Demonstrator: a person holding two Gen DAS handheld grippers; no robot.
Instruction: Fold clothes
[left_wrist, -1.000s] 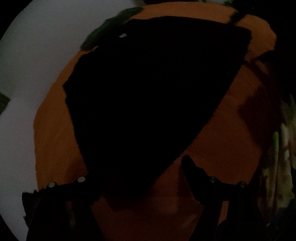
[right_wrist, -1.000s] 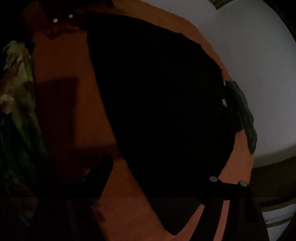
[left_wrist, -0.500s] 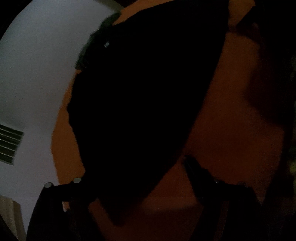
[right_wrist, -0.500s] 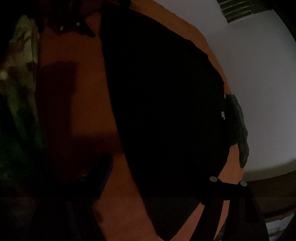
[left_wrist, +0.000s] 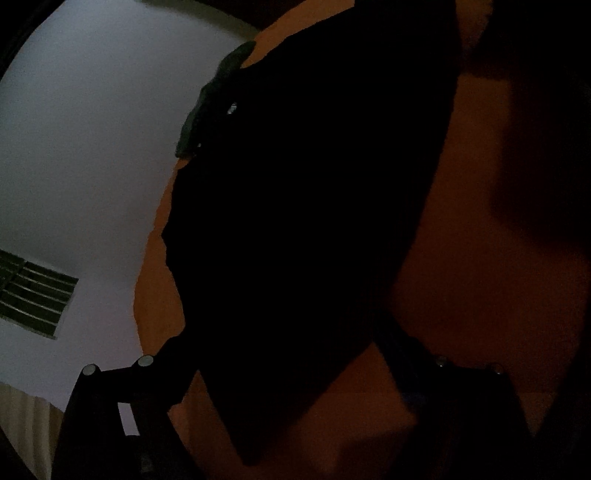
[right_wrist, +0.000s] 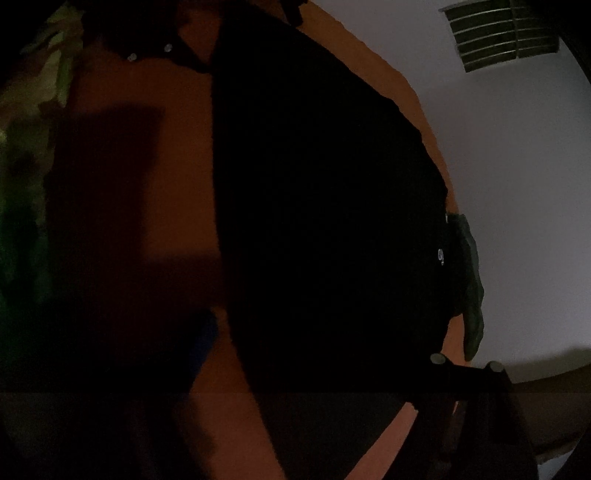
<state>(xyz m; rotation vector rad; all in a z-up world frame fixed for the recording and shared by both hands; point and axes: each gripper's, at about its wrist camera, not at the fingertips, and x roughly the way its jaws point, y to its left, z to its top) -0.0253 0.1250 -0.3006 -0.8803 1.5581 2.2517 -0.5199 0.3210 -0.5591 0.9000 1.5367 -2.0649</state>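
A pale wall (left_wrist: 92, 155) with a slatted vent (left_wrist: 33, 299) rises behind an orange cloth-covered surface (left_wrist: 461, 288) in a dimly lit room. A black garment (left_wrist: 303, 221) hangs as a broad dark sheet across the middle of both wrist views, in front of the orange surface, tapering to a corner at the bottom of the left view. Small metal snaps glint along its far edge, where a dark green piece of fabric (left_wrist: 218, 92) pokes out beside it. The left gripper (left_wrist: 280, 354) has its fingers spread well apart, the left finger lost against the black cloth and the right finger showing against the orange; whether the fingers grasp the garment cannot be told in the gloom. The right gripper (right_wrist: 325, 354) stands likewise wide, its bluish left finger (right_wrist: 203, 347) beside the garment's edge and its right finger overlapping the cloth; a grip cannot be made out. A patterned green fabric (right_wrist: 33, 155) lies at the left edge of the right view, and the other gripper's bolts shine at top.
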